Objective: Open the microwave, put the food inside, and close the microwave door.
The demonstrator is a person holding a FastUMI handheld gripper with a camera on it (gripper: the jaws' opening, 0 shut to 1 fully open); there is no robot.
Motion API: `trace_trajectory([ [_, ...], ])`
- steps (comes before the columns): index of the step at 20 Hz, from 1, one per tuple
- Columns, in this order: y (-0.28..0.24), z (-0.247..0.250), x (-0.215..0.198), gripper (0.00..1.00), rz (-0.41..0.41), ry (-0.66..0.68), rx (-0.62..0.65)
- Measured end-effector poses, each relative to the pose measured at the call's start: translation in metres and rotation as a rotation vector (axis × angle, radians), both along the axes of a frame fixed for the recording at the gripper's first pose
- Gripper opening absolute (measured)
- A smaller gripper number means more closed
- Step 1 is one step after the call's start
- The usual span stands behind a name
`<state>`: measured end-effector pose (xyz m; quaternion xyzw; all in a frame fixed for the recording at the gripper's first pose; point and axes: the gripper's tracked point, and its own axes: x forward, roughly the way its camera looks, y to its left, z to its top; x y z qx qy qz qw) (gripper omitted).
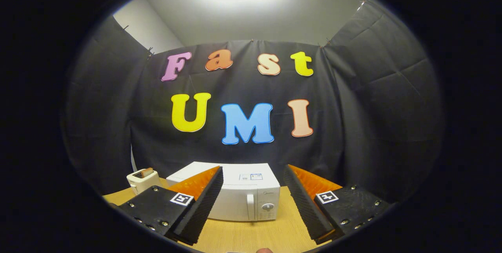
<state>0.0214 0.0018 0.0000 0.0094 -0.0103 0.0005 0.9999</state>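
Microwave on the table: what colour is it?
White, seen in the gripper view: the microwave sits beyond the open fingers.

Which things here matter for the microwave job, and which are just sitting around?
For the job:
- microwave, door shut, beyond the fingers
- gripper, open, holding nothing

Just lying about:
- toaster, left of the microwave, something in its slot
- wooden table that bears both
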Motion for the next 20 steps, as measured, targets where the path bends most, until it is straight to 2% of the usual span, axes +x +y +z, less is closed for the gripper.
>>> trace_trajectory([
  [10,-0.002,-0.036,0.044,0.98,0.027,0.045,-0.032],
  [20,-0.006,-0.108,0.104,0.98,0.068,0.166,-0.037],
])
